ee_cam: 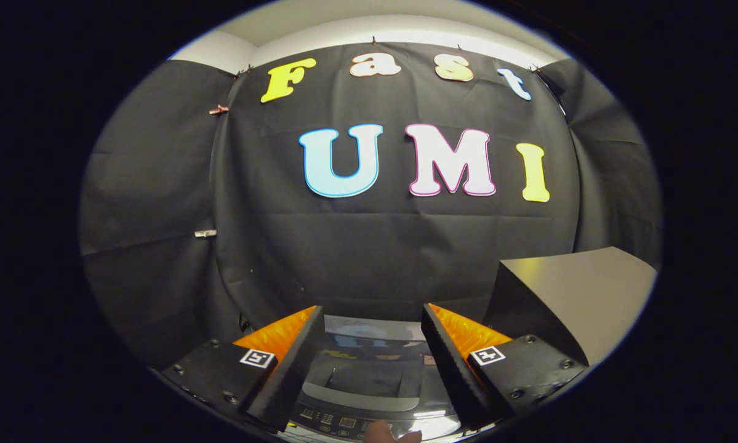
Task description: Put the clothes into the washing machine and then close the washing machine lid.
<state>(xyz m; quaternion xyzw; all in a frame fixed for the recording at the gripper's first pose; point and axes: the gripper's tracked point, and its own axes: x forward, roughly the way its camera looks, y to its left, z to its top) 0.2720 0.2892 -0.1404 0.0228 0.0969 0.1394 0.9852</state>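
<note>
The washing machine (pixel 369 375) stands below me, its top showing between my two fingers. Its glossy dark lid (pixel 362 344) looks to lie flat and mirrors the wall. The control panel (pixel 338 421) with small buttons runs along the near edge. My gripper (pixel 372 311) is open above the machine, fingers wide apart with nothing between them. A person's fingertip (pixel 381 432) rests at the near edge of the panel.
A dark box-like surface (pixel 578 295) rises right of the machine, close beside my right finger. The black cloth wall (pixel 356 246) hangs just behind the machine and wraps round on both sides.
</note>
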